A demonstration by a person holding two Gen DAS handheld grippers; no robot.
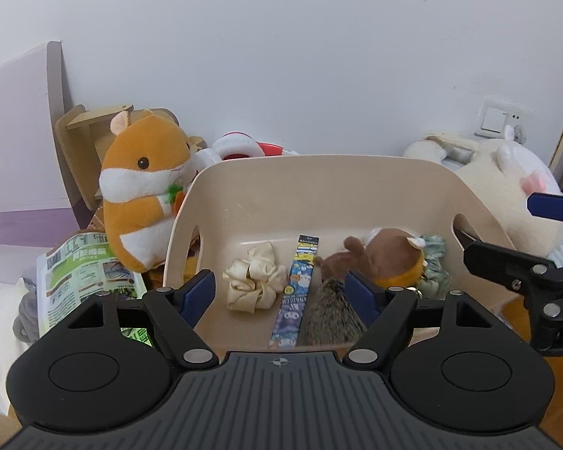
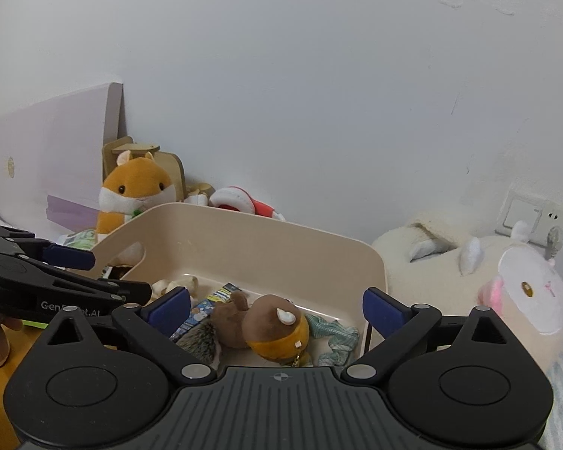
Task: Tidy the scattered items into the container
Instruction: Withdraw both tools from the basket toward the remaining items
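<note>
Both claws hang over my beige bin (image 1: 319, 187), centre frame. Left claw (image 1: 279, 294) spread wide, nothing between its pads. Right claw (image 2: 276, 307) likewise spread, empty. Inside the bin: cream scrunchie (image 1: 255, 281), blue cartoon strip (image 1: 296, 292), brown plush (image 2: 270, 322), grey hedgehog toy (image 1: 330, 315), green cloth (image 2: 337, 333). Orange hamster plush (image 1: 142, 191) stands outside, touching the bin's left wall.

We see a smooth, matt plastic container (image 1: 319, 176); at 9 o'clock, a plush hamster (image 1: 142, 187), probably fleece.
</note>
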